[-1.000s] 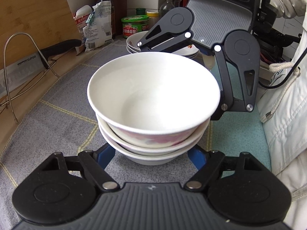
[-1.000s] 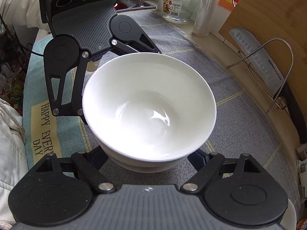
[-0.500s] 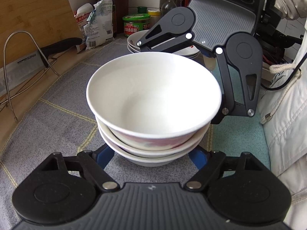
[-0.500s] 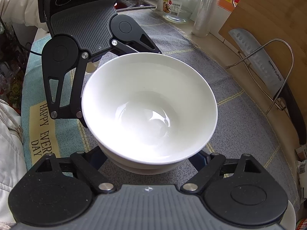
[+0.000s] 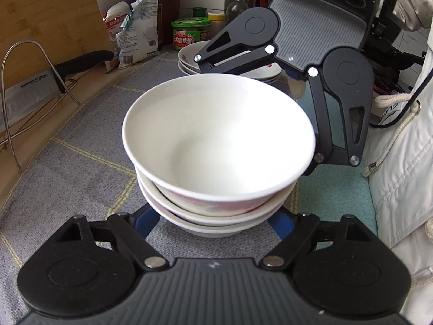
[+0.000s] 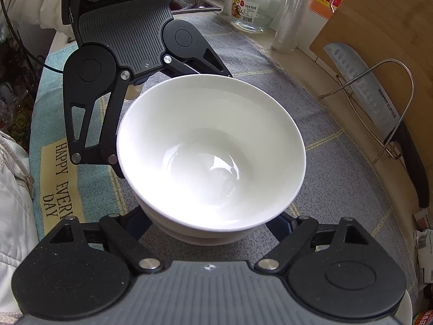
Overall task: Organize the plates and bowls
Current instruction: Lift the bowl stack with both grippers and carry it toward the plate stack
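Note:
A stack of three white bowls (image 5: 219,140) stands on the grey mat; it also shows in the right wrist view (image 6: 211,149). My left gripper (image 5: 216,218) is open wide, its blue-padded fingers (image 5: 146,219) on either side of the stack's base. My right gripper (image 6: 208,223) is open wide the same way from the opposite side, with the bowls hiding its fingertips. Whether the pads touch the bowls cannot be seen. A stack of plates (image 5: 194,59) sits behind the bowls in the left wrist view, partly hidden by the right gripper's body.
A wire rack (image 5: 35,81) with a knife (image 6: 379,108) and a wooden cutting board (image 6: 384,27) stand along the wall side. Jars, bottles and packets (image 5: 190,33) line the back. A glass jar (image 6: 254,8) stands near the sink. A teal towel (image 6: 59,162) lies beside the mat.
Both grippers stay around the bowl stack. The view has shifted only slightly, with the stack sitting a touch higher in both views.

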